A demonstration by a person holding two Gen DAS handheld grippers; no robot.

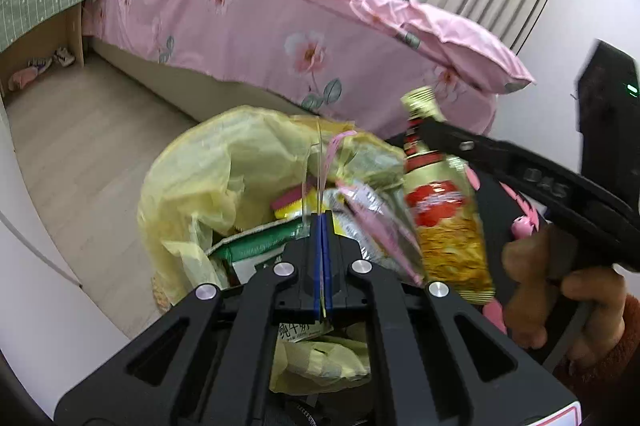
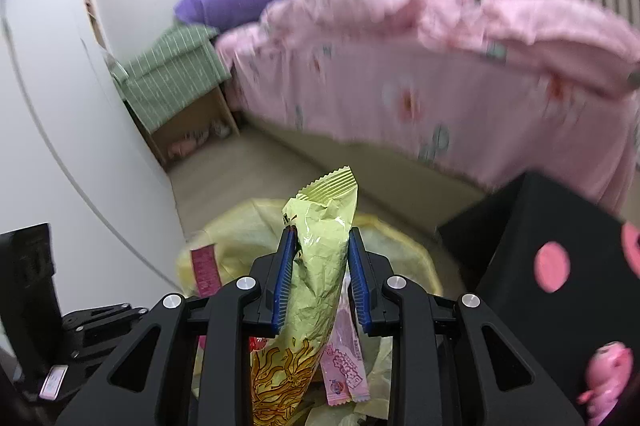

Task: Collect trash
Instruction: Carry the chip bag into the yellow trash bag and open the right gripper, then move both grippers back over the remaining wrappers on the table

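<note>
Left gripper (image 1: 322, 226): jaws clenched flat together, seemingly pinching only a thin strip of the yellow trash bag (image 1: 224, 162), which stands open on the floor beside the bed (image 1: 248, 26), half full of wrappers. Right gripper (image 2: 320, 262): jaws grasp the gold snack packet (image 2: 320, 246) across its crumpled upper part, just below the crimped seal, and it hangs over the bag mouth. Judgement: packet looks light, soft and slick foil; the stiffer crimped end probably gives the safest hold, since the body would collapse and slide.
</note>
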